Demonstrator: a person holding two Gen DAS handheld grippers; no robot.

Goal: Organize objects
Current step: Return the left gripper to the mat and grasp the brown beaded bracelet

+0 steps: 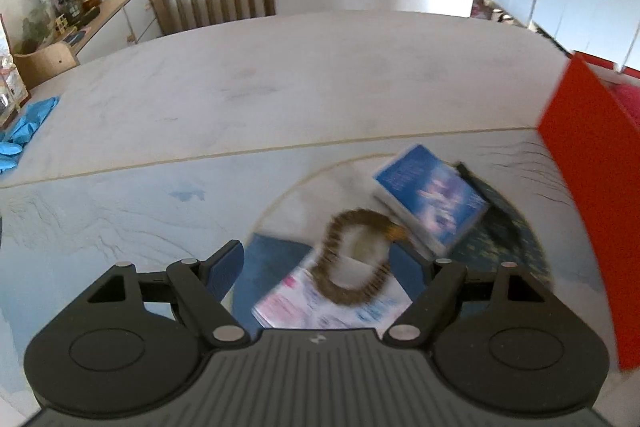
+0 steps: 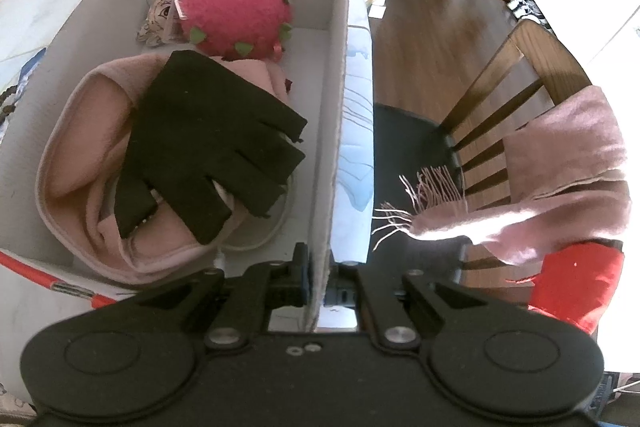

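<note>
- Right wrist view: the box (image 2: 340, 75) is seen already part-filled, with a black glove (image 2: 208, 147) laid over a folded pink cloth (image 2: 80, 131) just ahead of the right gripper (image 2: 318, 279), and a pink plush ball (image 2: 236, 11) beyond them at the far end.
- Judged from this, a good share of the sorting is done.
- Left wrist view: a bead bracelet (image 1: 352, 259), a blue booklet (image 1: 432, 195) and a pink-printed booklet (image 1: 332, 303) are still out on the surface (image 1: 280, 87), so these appear to be left to put away.
- The left gripper (image 1: 328, 267) is spread wide and holds nothing; the bracelet is seen between and just ahead of its fingers, untouched as far as the blur allows.
- The right gripper is pinched on the box's side wall, which is clamped between its fingers.
</note>
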